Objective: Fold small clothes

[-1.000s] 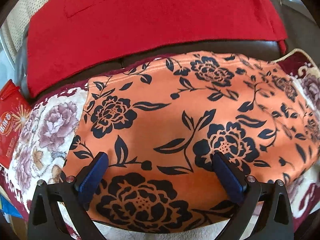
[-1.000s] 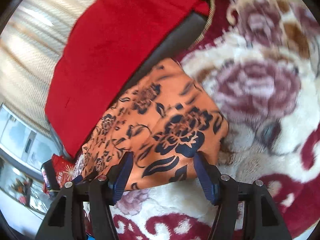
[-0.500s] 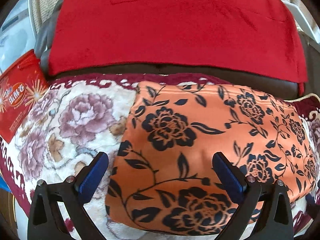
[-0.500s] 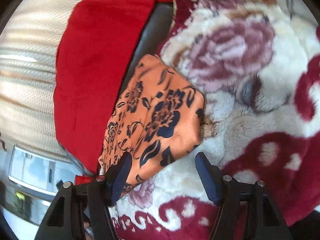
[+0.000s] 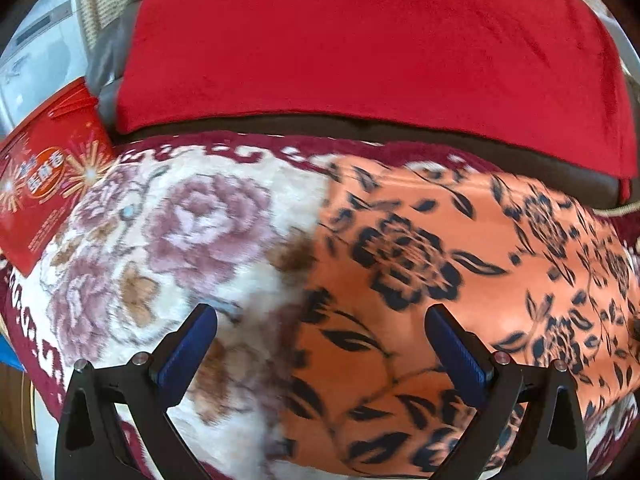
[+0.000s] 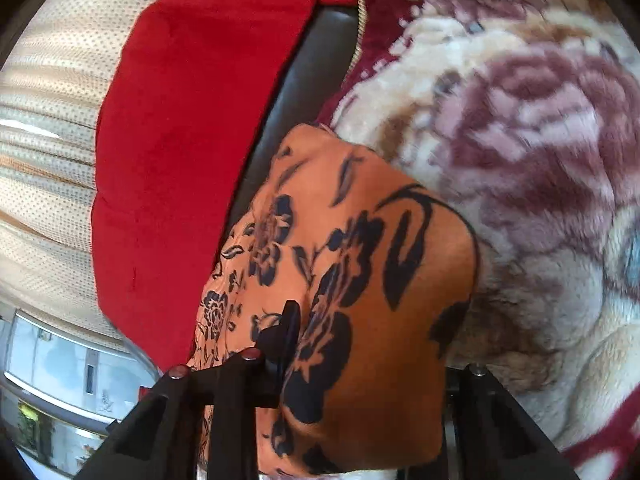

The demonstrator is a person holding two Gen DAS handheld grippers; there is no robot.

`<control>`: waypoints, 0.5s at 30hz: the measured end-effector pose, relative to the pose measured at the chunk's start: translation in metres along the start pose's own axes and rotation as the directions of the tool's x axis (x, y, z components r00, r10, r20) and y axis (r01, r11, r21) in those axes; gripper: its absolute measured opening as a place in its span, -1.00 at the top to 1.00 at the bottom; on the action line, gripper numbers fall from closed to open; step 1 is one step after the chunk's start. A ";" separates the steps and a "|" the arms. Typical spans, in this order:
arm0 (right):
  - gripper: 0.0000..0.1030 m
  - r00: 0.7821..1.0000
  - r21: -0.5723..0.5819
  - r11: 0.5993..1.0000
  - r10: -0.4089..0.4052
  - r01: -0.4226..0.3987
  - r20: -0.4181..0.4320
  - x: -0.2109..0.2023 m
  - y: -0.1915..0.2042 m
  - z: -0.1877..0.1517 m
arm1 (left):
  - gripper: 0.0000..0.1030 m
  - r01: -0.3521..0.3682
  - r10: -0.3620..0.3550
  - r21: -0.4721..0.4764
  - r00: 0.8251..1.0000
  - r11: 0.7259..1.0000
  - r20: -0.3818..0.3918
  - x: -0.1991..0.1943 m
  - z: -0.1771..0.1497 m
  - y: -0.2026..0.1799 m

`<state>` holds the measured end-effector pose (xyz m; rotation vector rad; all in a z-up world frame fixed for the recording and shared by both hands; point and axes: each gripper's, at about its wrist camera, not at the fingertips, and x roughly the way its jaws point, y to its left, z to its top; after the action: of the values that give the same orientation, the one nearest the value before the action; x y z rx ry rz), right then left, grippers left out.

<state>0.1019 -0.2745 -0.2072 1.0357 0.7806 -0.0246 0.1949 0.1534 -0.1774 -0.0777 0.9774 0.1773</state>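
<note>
An orange cloth with black flowers (image 5: 460, 280) lies folded on a floral plush blanket (image 5: 180, 232). My left gripper (image 5: 320, 344) is open just above the cloth's left edge, its left finger over the blanket and its right finger over the cloth. In the right wrist view the same cloth (image 6: 360, 280) fills the space between my right gripper's fingers (image 6: 288, 340). The cloth's near corner drapes over and hides the right fingertips. The right gripper (image 6: 360, 360) looks closed in on the cloth, but the jaws are covered.
A red cushion cover (image 5: 360, 40) lies along the dark sofa back (image 5: 520, 160) behind the cloth. A red printed box (image 5: 44, 184) stands at the blanket's left edge. A cream woven curtain (image 6: 48, 120) and a window are off to the right gripper's left.
My left gripper has slid left, from over the cloth's middle to its left edge. My right gripper has moved onto the cloth's corner, which now covers its fingers.
</note>
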 end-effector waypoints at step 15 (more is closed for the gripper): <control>0.50 0.993 -0.496 0.860 0.108 -0.116 -0.045 0.013 0.239 -0.098 | -1.00 -0.112 0.126 -0.346 0.992 0.931 0.020 -0.014 0.015 0.153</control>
<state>0.1439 -0.0661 -0.0602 0.5832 0.6894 0.2755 0.1707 0.3047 -0.1552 -0.3361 0.9007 0.4605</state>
